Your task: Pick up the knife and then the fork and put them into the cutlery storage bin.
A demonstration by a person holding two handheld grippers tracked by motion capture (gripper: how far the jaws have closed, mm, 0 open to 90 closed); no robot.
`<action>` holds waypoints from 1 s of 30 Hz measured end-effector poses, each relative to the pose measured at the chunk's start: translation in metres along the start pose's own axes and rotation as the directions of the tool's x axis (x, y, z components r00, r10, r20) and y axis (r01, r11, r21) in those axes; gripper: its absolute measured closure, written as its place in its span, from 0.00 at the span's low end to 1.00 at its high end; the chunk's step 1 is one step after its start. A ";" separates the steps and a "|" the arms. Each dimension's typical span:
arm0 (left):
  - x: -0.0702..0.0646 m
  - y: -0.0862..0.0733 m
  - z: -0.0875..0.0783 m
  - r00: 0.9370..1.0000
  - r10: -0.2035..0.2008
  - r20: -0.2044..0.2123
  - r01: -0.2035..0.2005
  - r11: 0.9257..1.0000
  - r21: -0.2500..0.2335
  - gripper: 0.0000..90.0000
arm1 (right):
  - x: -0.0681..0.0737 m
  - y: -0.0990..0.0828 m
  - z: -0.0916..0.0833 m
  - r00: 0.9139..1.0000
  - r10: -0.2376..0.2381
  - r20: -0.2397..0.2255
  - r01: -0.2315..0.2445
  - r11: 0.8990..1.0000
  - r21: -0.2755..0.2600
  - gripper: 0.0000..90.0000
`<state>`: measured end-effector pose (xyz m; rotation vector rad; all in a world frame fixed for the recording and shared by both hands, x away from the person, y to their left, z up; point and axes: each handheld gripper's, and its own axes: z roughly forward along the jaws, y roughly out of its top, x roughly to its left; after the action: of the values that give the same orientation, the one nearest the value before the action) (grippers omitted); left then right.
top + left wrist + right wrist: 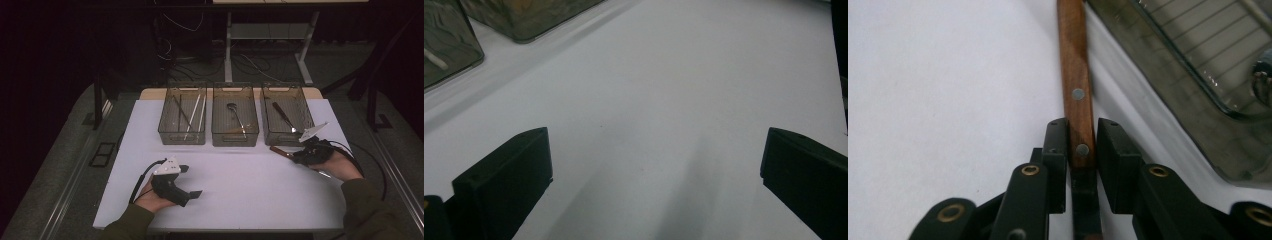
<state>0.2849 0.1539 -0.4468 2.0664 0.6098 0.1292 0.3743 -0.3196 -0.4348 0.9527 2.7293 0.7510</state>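
Observation:
A utensil with a riveted brown wooden handle (1075, 75) lies on the white table (938, 80) just in front of the right-hand bin (1193, 85). My right gripper (1082, 145) is down on it, its two black jaws pressed against either side of the handle. In the high view the handle (278, 150) sticks out to the left of the right gripper (300, 156), and a metal end (324, 174) pokes out past the hand. My left gripper (192, 181) hovers low over the table's front left, jaws wide apart. Between the jaws of the left gripper (654, 175) there is only bare table.
Three clear bins stand in a row at the table's back. The left bin (182, 131) holds long thin sticks, the middle bin (235, 134) a spoon-like utensil, the right bin (285, 135) a dark-handled utensil. Cables trail from both grippers. Beyond the table, desk legs and wires fill the dark floor.

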 end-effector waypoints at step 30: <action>-0.001 0.001 -0.001 1.000 -0.002 0.001 0.002 1.000 -0.009 0.00 | 0.008 0.050 0.007 0.987 -0.152 -0.058 0.163 0.930 0.329 0.86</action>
<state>0.2838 0.1539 -0.4455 2.0570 0.6098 0.1300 0.3970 -0.2783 -0.4159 0.7668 2.9753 0.2826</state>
